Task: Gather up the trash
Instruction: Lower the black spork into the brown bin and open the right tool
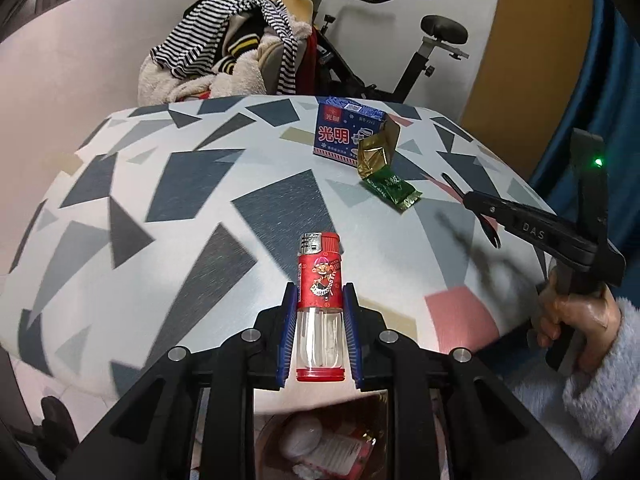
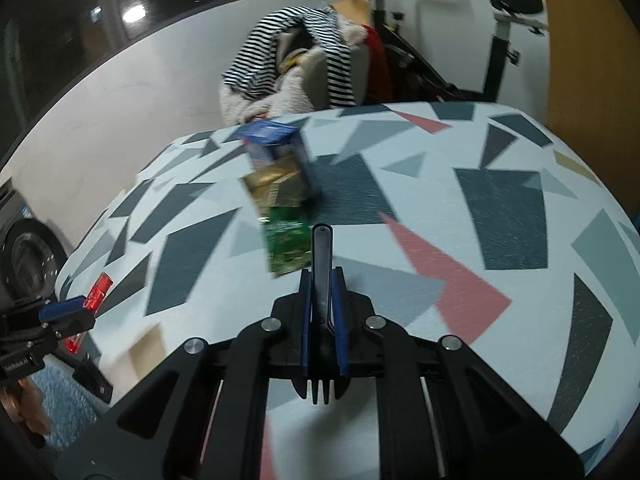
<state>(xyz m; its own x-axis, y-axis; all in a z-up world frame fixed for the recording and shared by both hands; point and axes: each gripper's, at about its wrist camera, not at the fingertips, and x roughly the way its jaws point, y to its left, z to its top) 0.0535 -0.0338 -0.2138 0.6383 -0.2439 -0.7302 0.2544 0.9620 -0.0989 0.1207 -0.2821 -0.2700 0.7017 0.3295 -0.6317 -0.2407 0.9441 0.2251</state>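
In the left wrist view, the left gripper (image 1: 319,320) is pinching a red lighter (image 1: 320,304) between its blue pads, the cap pointing forward over the patterned table (image 1: 200,184). A bin (image 1: 324,440) with trash is showing just below, so I judge the carrying step is in hand; next the lighter needs releasing over it. In the right wrist view, the right gripper (image 2: 321,320) is pressing together on a black plastic fork (image 2: 322,280), prongs toward the camera, while the green wrapper (image 2: 288,244) and blue box (image 2: 276,148) are lying ahead.
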